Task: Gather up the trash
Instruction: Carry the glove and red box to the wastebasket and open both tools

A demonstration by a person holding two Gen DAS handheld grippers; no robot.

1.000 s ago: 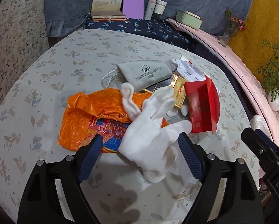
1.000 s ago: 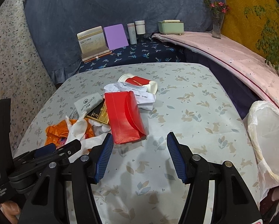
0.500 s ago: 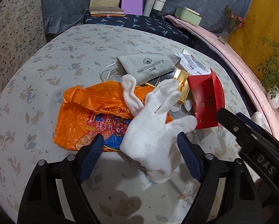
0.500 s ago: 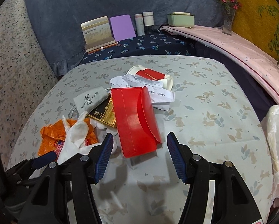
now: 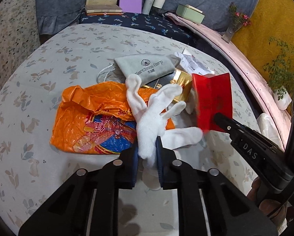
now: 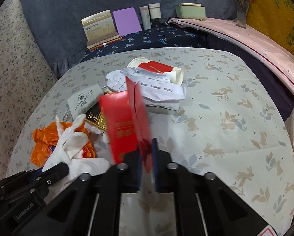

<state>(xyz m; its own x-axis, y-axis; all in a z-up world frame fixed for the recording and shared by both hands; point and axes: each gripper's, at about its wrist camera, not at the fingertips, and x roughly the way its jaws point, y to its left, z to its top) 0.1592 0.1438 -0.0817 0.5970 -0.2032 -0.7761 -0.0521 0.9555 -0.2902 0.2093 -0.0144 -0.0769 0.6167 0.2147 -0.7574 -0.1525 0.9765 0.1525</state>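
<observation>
Left tool closing on the cuff of a white glove, pads pressing it, glove fingers spread over an orange plastic bag on the floral worktop. Right tool clamped together on the near edge of a red envelope, tilted up beside crumpled paper, a grey pouch and a gold box.

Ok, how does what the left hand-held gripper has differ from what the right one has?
The left hand-held gripper, jaws closing, pinches a white glove: soft, limp cloth, fingers splayed over the orange bag. The right hand-held gripper is shut on a red envelope: stiff, flat paper, its flap standing up. The glove is gripped at its cuff, the envelope at its near edge. Both are gripped.
</observation>
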